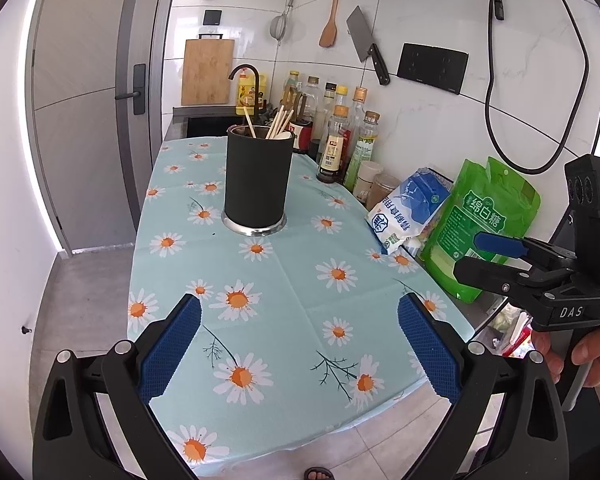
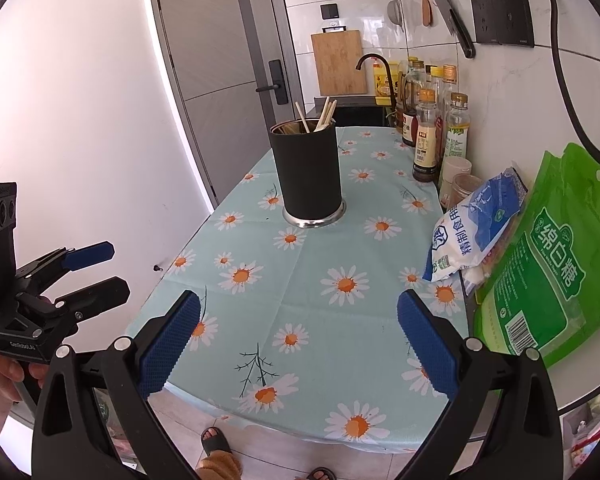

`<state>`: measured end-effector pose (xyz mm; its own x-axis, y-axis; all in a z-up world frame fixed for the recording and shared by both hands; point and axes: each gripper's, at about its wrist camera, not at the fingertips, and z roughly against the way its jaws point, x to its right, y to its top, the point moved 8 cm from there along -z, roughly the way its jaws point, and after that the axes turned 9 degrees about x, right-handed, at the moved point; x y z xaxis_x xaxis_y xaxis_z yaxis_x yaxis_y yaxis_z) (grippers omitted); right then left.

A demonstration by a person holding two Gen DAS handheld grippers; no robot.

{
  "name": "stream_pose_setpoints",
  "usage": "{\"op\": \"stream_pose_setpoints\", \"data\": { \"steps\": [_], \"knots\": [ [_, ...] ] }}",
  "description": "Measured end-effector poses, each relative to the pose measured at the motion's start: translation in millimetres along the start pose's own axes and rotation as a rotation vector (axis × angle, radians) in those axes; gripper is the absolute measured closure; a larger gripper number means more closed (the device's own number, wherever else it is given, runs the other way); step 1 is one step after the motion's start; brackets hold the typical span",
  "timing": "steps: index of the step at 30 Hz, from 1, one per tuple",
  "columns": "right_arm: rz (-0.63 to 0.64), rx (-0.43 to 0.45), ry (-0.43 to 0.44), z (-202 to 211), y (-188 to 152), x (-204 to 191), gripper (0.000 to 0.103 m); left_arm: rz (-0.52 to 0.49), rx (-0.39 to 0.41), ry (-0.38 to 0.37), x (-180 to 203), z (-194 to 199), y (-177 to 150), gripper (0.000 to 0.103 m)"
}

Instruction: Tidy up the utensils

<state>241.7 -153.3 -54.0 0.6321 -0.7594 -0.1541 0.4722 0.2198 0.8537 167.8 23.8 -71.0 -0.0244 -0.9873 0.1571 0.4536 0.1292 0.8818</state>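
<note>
A: Two grippers, both empty! The left gripper (image 1: 299,344) hangs over the near edge of the counter (image 1: 284,280) with its fingers (image 1: 172,354) spread wide, and the right gripper (image 2: 298,342) matches it, fingers released, nothing between them.

B: And the utensils? I count several chopsticks (image 1: 278,122) already standing in the black holder (image 1: 259,178), which sits upright toward the far middle of the daisy cloth (well apart from both grippers).

A: Their long axes run near vertical, tips leaning up and toward the tiled wall, one stick tilted away from the others.

B: So, by my read, the placing is done, or close to it. No loose utensil shows on the cloth.

A: Agreed. The next move, if any, calls for finding a stray piece, or simply backing off.
</note>
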Motion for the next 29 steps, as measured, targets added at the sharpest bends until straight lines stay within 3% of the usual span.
{"op": "stream_pose_setpoints", "data": {
  "steps": [29],
  "knots": [
    [-0.025, -0.019, -0.004, -4.5, -5.3, 5.1, 0.005, 0.010, -0.011, -0.014, 2.5, -6.5, 1.7, 0.007]
  ]
}}
